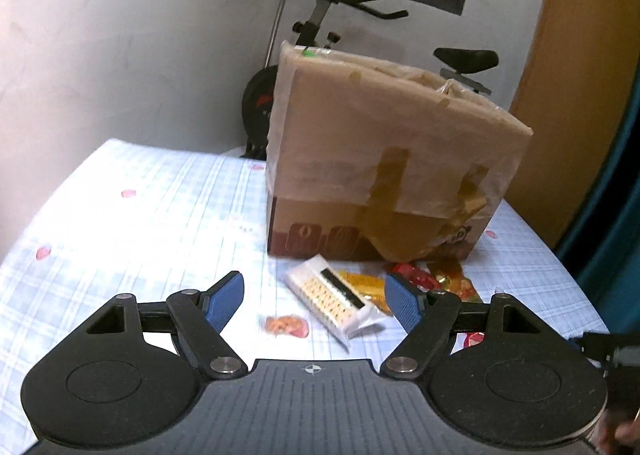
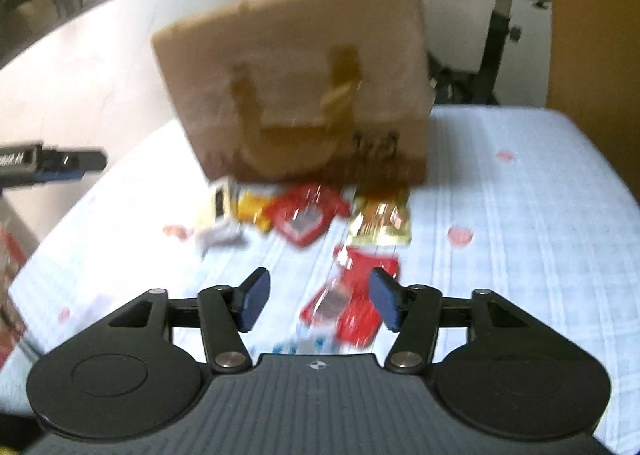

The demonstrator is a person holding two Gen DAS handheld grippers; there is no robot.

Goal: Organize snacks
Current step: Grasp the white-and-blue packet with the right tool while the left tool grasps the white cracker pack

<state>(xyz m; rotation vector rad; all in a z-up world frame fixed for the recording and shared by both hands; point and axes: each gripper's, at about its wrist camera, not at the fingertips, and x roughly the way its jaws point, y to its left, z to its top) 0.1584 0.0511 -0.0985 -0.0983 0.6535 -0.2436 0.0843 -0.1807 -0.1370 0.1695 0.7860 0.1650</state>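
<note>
A tall cardboard box (image 1: 384, 159), taped and partly wrapped in plastic, stands on the table. Snacks lie in front of it: a white biscuit pack (image 1: 336, 301), a yellow packet (image 1: 362, 283), a red packet (image 1: 414, 275) and a small orange sweet (image 1: 286, 325). My left gripper (image 1: 314, 295) is open above the biscuit pack, gripping nothing. The right wrist view is blurred. There my right gripper (image 2: 318, 301) is open over a red packet (image 2: 352, 307) on the cloth, its pads clear of it. Further off lie another red packet (image 2: 306, 217), a gold packet (image 2: 380, 223) and the white pack (image 2: 218, 215).
The table has a light blue checked cloth (image 1: 140, 215) with pink spots. An exercise bike (image 1: 312, 27) stands behind the box by the white wall. A wooden panel (image 1: 580, 55) rises at the right. The left gripper's finger (image 2: 60, 163) shows at the left edge of the right wrist view.
</note>
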